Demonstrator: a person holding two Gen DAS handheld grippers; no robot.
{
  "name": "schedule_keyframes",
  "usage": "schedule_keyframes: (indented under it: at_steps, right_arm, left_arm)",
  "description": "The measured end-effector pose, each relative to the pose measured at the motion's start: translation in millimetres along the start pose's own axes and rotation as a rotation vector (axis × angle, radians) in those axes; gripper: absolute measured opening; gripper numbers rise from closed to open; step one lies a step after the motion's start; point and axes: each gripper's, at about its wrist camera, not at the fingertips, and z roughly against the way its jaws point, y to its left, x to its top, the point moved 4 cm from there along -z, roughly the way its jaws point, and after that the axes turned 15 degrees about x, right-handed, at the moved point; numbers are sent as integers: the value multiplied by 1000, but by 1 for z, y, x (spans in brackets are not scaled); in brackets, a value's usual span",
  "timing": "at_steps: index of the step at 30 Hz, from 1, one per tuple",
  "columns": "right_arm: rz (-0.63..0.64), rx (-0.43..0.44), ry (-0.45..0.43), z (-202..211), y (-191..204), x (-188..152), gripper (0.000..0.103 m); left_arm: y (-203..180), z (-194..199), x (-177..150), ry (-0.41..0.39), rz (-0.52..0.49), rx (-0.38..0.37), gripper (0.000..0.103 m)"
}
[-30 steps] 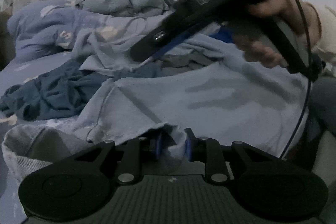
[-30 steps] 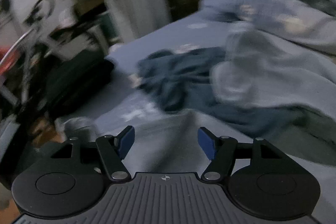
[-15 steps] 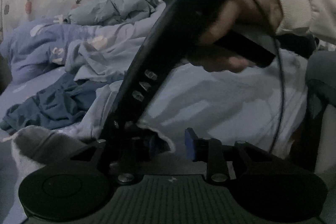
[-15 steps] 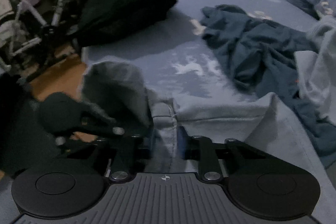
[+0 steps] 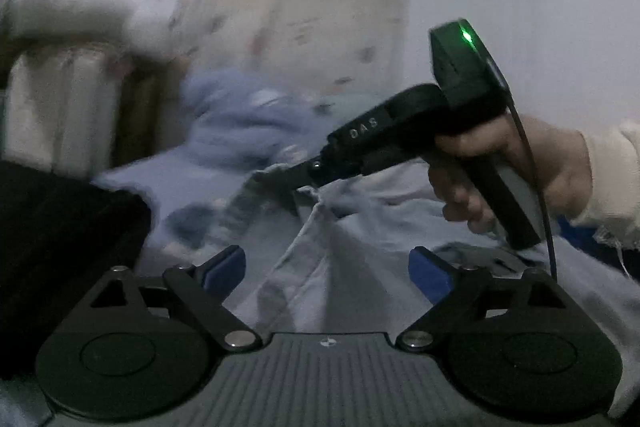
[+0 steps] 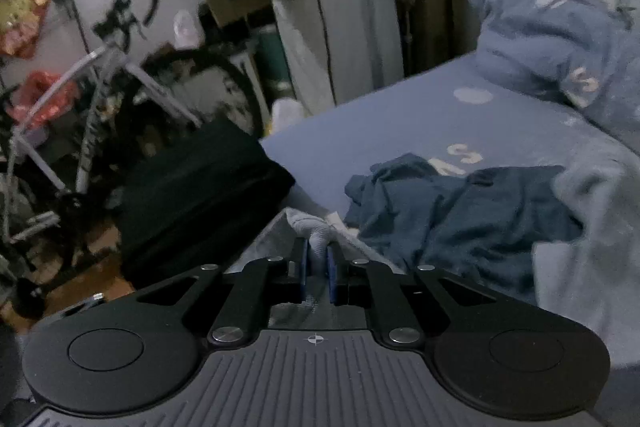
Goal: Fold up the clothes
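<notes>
A pale blue-grey garment [image 5: 340, 247] hangs in a taut ridge in the left wrist view, pinched at its top edge by my right gripper [image 5: 296, 175]. In the right wrist view my right gripper [image 6: 318, 259] is shut on a bunched grey corner of that garment [image 6: 312, 227]. My left gripper [image 5: 326, 267] is open and empty, its blue pads [image 5: 224, 267] apart on either side of the hanging cloth, below the right gripper.
A dark blue garment [image 6: 460, 211] lies crumpled on the blue bed sheet [image 6: 400, 123]. A light blue quilt [image 6: 560, 39] is heaped at the back right. A black bag [image 6: 192, 195] sits at the bed's left edge, with a bicycle [image 6: 80, 107] beyond.
My left gripper let go of the garment's edge and opened. My right gripper closed on the garment's corner and lifted it up off the bed.
</notes>
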Motion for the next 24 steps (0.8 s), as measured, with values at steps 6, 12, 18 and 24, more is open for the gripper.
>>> schedule_keyframes:
  at_steps: [6, 12, 18, 24]
  right_arm:
    - [-61, -84, 188, -99, -40, -22, 19]
    - [-56, -79, 39, -73, -32, -37, 84]
    - [61, -75, -81, 10, -25, -41, 91]
    - [1, -89, -119, 85, -37, -78, 91]
  left_arm:
    - [35, -25, -17, 130, 83, 151, 91]
    - [38, -19, -35, 221, 55, 141, 83]
    - [35, -18, -33, 244, -14, 120, 49]
    - [45, -25, -43, 361, -82, 184, 6]
